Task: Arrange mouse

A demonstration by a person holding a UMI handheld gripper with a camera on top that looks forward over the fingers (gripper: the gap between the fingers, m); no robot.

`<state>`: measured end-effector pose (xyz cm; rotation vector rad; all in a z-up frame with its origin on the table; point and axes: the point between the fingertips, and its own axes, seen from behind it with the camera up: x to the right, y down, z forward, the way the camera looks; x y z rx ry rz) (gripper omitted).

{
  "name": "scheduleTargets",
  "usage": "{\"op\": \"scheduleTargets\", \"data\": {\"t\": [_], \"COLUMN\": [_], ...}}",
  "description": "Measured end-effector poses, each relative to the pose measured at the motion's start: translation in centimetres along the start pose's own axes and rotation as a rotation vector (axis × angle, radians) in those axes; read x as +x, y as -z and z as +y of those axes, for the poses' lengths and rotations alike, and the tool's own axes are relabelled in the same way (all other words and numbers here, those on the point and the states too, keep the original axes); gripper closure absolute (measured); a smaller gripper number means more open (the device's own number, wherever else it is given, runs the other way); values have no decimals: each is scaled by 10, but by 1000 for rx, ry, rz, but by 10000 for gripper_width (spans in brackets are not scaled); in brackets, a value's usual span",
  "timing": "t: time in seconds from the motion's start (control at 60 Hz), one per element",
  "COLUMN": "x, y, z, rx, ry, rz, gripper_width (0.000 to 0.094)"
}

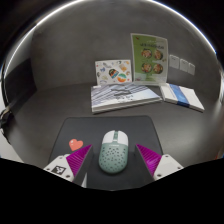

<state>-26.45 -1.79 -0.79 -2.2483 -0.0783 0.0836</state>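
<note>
A pale green mouse (113, 150) with a perforated shell lies on a dark mouse mat (85, 132) on the grey desk. It stands between my gripper's (113, 158) two fingers. The left finger's magenta pad (80, 158) and the right finger's pad (150, 158) sit well out from the mouse's sides, with gaps at both sides. The fingers are open. The mouse rests on the mat on its own.
Beyond the mat lie a stack of booklets (125, 96) and a blue-striped booklet (183, 96). Two printed cards (113, 71) (149, 52) lean against the back wall. A small pink sticker (76, 145) lies on the mat by the left finger.
</note>
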Motion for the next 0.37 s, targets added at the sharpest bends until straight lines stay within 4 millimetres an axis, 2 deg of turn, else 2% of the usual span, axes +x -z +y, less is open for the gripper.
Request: {"op": "scheduleTargets", "data": {"t": [0.033,0.167,0.367], "x": [-2,0,48], "y": [6,43,106], "z": [3,14,52], "rx": [0,22,64], "ry": [-8,-18,8], "rz": [-27,-122,-178], "gripper_width": [99,100,99]}}
